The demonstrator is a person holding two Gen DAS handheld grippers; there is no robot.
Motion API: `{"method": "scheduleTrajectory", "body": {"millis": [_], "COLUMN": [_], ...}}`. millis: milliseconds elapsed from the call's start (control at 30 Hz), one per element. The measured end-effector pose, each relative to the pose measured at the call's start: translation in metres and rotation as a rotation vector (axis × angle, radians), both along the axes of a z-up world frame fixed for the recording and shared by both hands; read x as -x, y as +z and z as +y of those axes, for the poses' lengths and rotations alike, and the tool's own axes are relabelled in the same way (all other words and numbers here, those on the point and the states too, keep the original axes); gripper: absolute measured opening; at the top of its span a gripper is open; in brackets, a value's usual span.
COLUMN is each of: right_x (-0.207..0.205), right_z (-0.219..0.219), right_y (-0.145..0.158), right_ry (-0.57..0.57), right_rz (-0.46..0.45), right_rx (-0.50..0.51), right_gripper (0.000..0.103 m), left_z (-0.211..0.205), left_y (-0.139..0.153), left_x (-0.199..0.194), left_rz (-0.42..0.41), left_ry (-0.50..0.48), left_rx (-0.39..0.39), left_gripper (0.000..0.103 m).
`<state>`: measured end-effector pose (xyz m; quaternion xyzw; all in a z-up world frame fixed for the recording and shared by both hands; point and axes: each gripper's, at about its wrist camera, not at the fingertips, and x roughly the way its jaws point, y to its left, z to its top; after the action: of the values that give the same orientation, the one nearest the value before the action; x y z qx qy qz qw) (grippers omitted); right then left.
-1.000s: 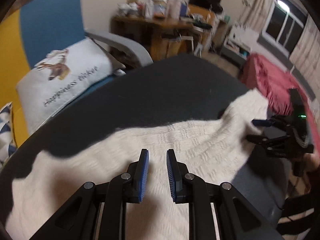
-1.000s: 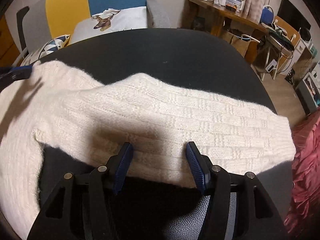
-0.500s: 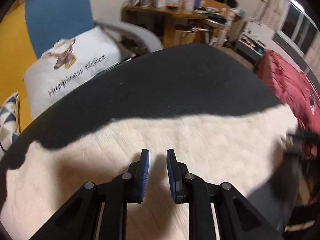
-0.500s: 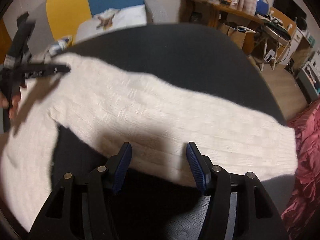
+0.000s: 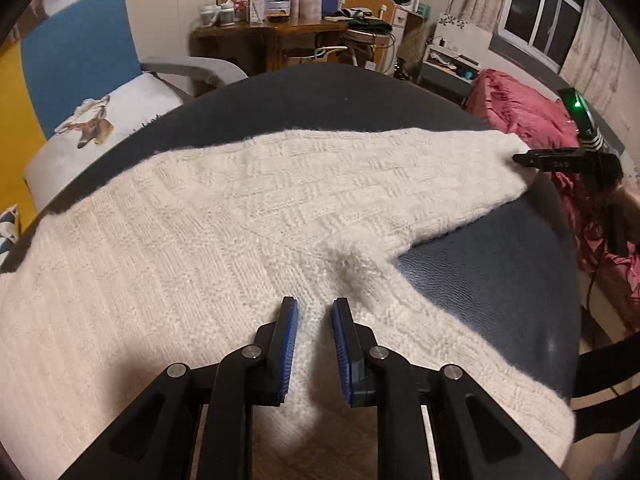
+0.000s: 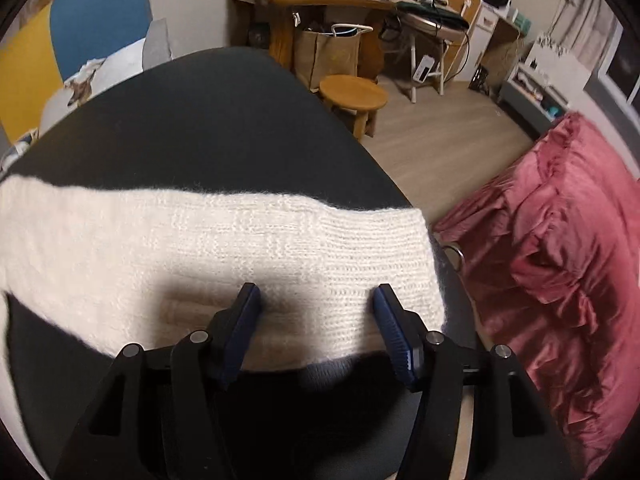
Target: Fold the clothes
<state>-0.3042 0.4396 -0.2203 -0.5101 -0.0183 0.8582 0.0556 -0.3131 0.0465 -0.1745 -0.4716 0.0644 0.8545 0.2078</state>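
Sweater sleeve [image 6: 248,240] runs crosswise, cuff right | right gripper [image 6: 316,316] wide open at cuff, nearer | left gripper [image 5: 314,344] narrowly open, empty, at armpit.

A dark round table [image 5: 500,280] fills the foreground of both views. Behind it, to the left, stands a chair with a blue back [image 5: 76,56] and grey armrest [image 5: 192,70]; on the seat rests a white cushion printed with a deer [image 5: 90,130]. Along the far wall a wooden desk [image 5: 264,36] is crowded with jars, boxes and a blue container — too small to identify further. In the right wrist view a low round wooden stool [image 6: 354,94] sits on the pale floor beside a brown paper bag [image 6: 326,54] under the desk. A crumpled pink-red blanket [image 6: 560,240] lies to the right, and dark windows [image 5: 540,12] show above it.
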Motion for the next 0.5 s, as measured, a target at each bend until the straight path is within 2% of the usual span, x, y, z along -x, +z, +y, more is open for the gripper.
{"method": "scheduleTrajectory", "body": {"millis": [133, 200, 267, 367, 500], "right_x": [-0.005, -0.014, -0.017, -0.011, 0.009], "right_z": [-0.004, -0.018, -0.053, -0.121, -0.217], "right_y": [0.010, 0.025, 0.041, 0.043, 0.029], "right_ry": [-0.007, 0.019, 0.134, 0.347, 0.549], "right_rz": [0.034, 0.082, 0.140, 0.147, 0.111], "right_rx": [0.010, -0.013, 0.027, 0.132, 0.219], "right_gripper": [0.063, 0.063, 0.063, 0.063, 0.063], "left_z": [-0.038, -0.066, -0.099, -0.133, -0.137], "left_y": [0.020, 0.033, 0.042, 0.049, 0.046], "left_x": [0.011, 0.020, 0.035, 0.056, 0.086], "left_rz": [-0.010, 0.023, 0.028, 0.027, 0.018], "left_ry": [0.070, 0.132, 0.209, 0.273, 0.240], "left_rx": [-0.104, -0.117, -0.143, -0.155, -0.100], "left_gripper": [0.017, 0.017, 0.017, 0.016, 0.016]}}
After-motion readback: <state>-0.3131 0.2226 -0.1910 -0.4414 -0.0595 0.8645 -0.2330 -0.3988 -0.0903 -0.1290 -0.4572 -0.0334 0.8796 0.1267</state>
